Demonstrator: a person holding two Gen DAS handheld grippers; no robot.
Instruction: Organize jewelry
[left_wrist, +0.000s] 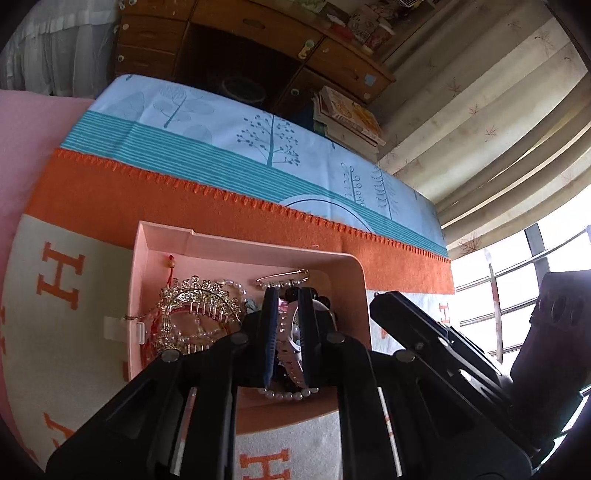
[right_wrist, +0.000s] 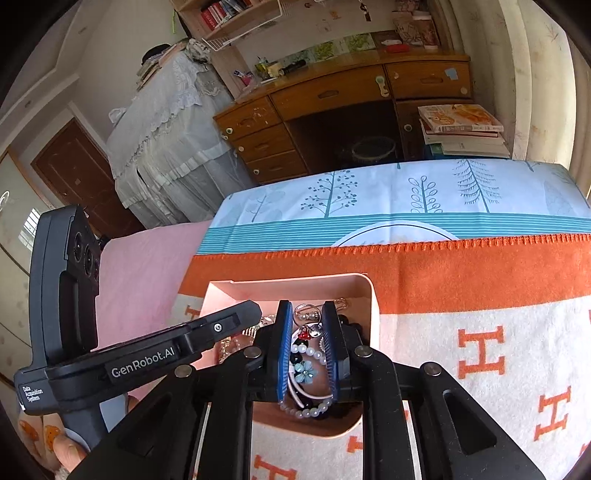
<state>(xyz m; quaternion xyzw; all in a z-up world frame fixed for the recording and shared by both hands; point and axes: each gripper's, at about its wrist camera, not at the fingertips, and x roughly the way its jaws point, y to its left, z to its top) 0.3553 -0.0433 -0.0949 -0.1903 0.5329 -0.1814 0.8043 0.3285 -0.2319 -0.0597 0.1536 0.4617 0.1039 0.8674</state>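
A pink box (left_wrist: 258, 245) (right_wrist: 295, 278) sits on an orange and white blanket and holds the jewelry. In the left wrist view it contains a gold pearl-hung hair comb (left_wrist: 195, 299), a pin brooch (left_wrist: 282, 278), a pale-strapped watch (left_wrist: 286, 332) and a pearl strand (left_wrist: 288, 397). My left gripper (left_wrist: 288, 293) (right_wrist: 255, 308) hovers shut over the box, and the watch strap shows in its narrow gap. My right gripper (right_wrist: 306, 303) (left_wrist: 376, 299) is shut above the box's right half. A blue flower (right_wrist: 306, 369), a small bell (right_wrist: 314, 331) and a pearl and black bead bracelet (right_wrist: 306, 411) lie below it.
The blanket (right_wrist: 480, 350) covers a bed with a blue tree-print sheet (left_wrist: 221, 140) and a pink cover (right_wrist: 147, 277) to the left. Beyond stand a wooden desk (right_wrist: 332, 92), a stack of books (right_wrist: 461, 129) and curtains. A person's thumb (right_wrist: 70, 450) grips the left tool.
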